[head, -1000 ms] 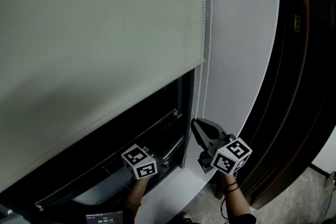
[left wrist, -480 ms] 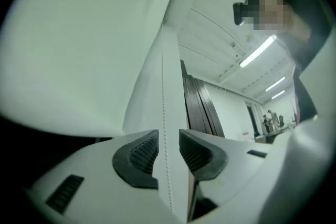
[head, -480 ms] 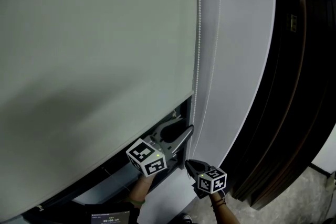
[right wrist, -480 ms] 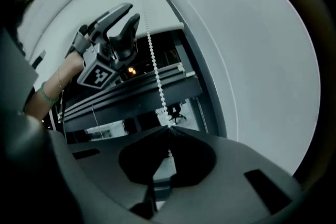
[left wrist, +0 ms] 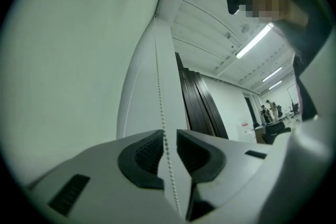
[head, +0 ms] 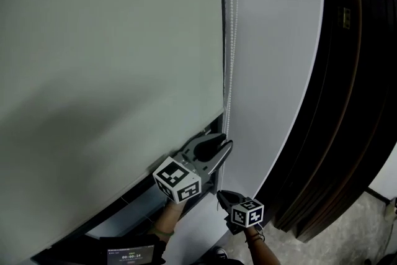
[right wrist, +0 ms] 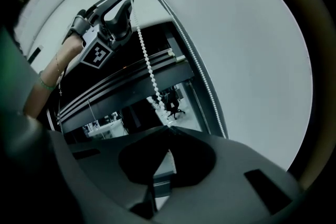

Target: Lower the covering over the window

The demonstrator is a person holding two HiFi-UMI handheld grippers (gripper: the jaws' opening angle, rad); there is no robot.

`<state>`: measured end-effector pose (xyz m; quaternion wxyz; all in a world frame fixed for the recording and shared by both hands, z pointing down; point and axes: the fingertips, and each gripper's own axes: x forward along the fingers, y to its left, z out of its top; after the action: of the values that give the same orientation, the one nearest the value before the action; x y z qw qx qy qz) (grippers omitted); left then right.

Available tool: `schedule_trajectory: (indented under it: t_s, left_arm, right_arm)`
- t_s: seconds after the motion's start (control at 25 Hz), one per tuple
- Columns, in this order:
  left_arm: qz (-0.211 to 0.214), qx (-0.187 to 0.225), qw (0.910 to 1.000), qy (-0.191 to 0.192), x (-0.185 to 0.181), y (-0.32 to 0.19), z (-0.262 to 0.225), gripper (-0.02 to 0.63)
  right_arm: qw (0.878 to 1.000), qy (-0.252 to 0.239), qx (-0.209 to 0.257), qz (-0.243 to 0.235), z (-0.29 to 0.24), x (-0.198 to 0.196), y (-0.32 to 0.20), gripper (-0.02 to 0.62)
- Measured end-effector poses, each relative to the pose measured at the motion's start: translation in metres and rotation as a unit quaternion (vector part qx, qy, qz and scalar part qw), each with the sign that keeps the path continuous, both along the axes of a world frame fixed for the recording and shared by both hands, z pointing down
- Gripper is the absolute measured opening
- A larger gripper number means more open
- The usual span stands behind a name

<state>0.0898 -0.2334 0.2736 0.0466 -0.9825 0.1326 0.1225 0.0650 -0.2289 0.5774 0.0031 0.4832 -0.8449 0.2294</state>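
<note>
Mostly the window [head: 133,205] is hidden: one pale blind [head: 111,71] fills everything left of the bead chain [head: 228,71], and only a dark strip of glass and frame shows under its lower edge. The blind's top and left side are cut off by the head view. Below that strip, at the picture's bottom edge, sits one small screen [head: 129,254], its figures too small to read.

Next comes the left claw [head: 224,141], reaching up to the chain just under the blind's lower corner. Its jaws have just swung apart and then eased in a little. One strand of the chain runs between them, with a gap at each pad. A second strand hangs just left of it.

Lower on the chain, the right claw [head: 219,195] has its jaws pressed together, pinching the chain at their tips. The chain's lower end is lost behind them.

Two marker cubes [head: 177,179] cover most of both hands, leaving only the wrists to show.

Right of the chain stands one bare white wall [head: 273,71], then several dark panels [head: 347,102] whose number is hard to count.
</note>
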Motion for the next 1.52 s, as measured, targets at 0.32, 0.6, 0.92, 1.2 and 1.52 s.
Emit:
schedule_trajectory:
  t_s: [0.32, 0.6, 0.92, 1.2, 1.52]
  left_arm:
    - [-0.016, -0.007, 0.9998, 0.011, -0.006, -0.009, 0.004, 0.014]
    - [-0.032, -0.035, 0.9943, -0.096, 0.007, -0.011, 0.087, 0.014]
    - [-0.045, -0.084, 0.9809, -0.17, 0.022, -0.002, 0.191, 0.014]
    - [-0.048, -0.085, 0.9785, -0.182, 0.02, -0.008, 0.192, 0.014]
    - [-0.056, -0.096, 0.9793, -0.17, 0.012, -0.014, 0.191, 0.014]
  right_arm:
    - [1.0, 0.014, -0.006, -0.007, 0.002, -0.006, 0.003, 0.012]
    - [0.994, 0.044, -0.097, -0.008, 0.073, -0.01, 0.036, 0.012]
    - [0.978, 0.086, -0.188, -0.003, 0.154, 0.004, 0.097, 0.012]
    - [0.998, 0.043, -0.045, 0.026, 0.039, 0.053, 0.062, 0.118]
    - [0.963, 0.079, 0.253, -0.049, -0.291, 0.048, 0.002, 0.118]
